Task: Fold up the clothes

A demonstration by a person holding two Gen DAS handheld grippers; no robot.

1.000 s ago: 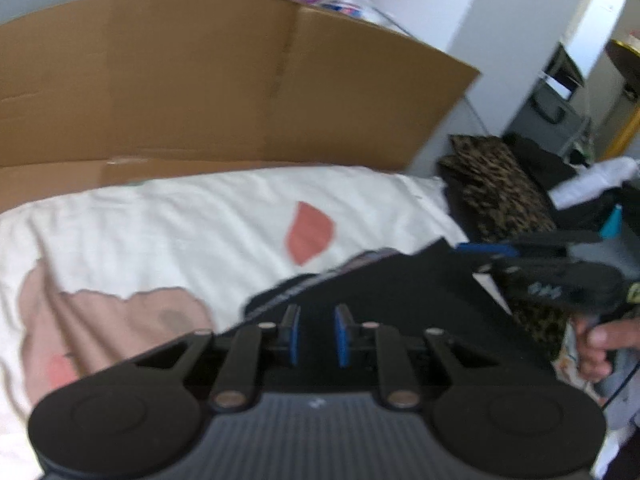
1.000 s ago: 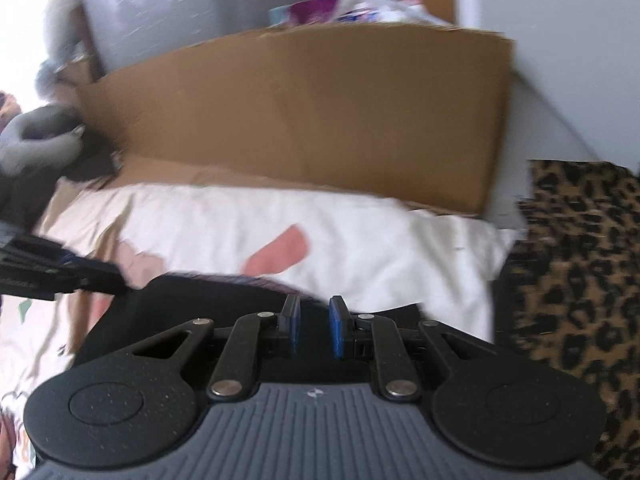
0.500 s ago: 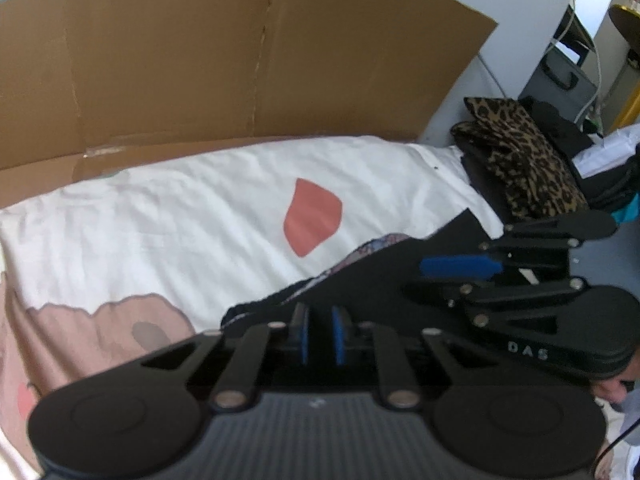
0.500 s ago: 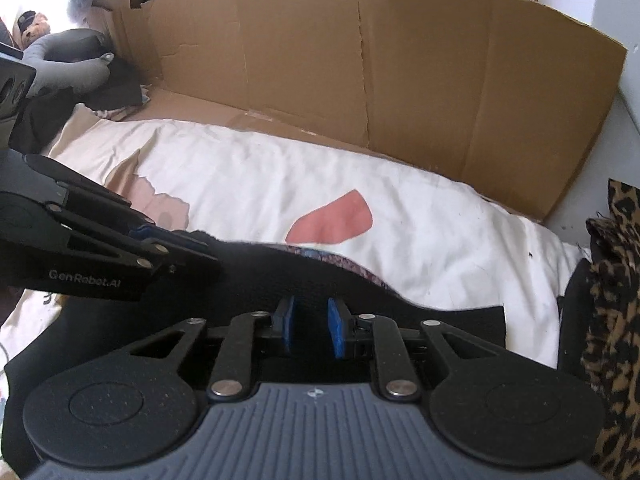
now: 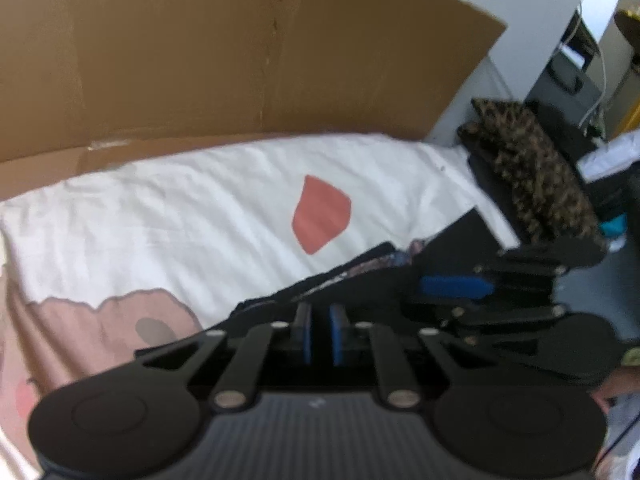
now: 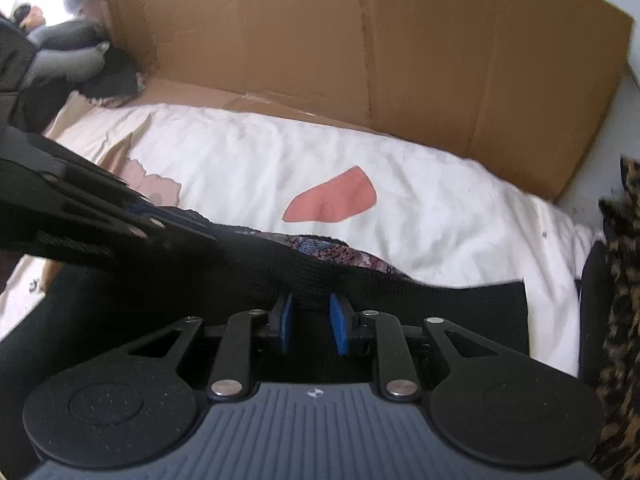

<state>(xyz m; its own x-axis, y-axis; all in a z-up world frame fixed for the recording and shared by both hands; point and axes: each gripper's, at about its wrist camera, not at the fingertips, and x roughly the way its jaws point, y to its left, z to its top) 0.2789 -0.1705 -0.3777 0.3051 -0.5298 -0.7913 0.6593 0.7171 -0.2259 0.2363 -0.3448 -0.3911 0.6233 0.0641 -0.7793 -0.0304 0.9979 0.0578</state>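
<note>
A black garment lies on a bed covered by a white sheet that bears a red patch. A patterned lining shows at the garment's upper edge. Behind the bed stands a wall of brown cardboard, and a leopard-print cloth is heaped at the bed's right side.

The right gripper points down at the garment. Its blue fingers have just been opening and now stand a little apart, with a fold of the black fabric bunched at their tips; the pads do not visibly press on it.

The left gripper sits over the garment's left part, close beside the right one. Its fingers have just been closing to a narrow gap. The dark fabric lies right at the tips, but whether they pinch it I cannot tell, as the picture is blurred there.
</note>
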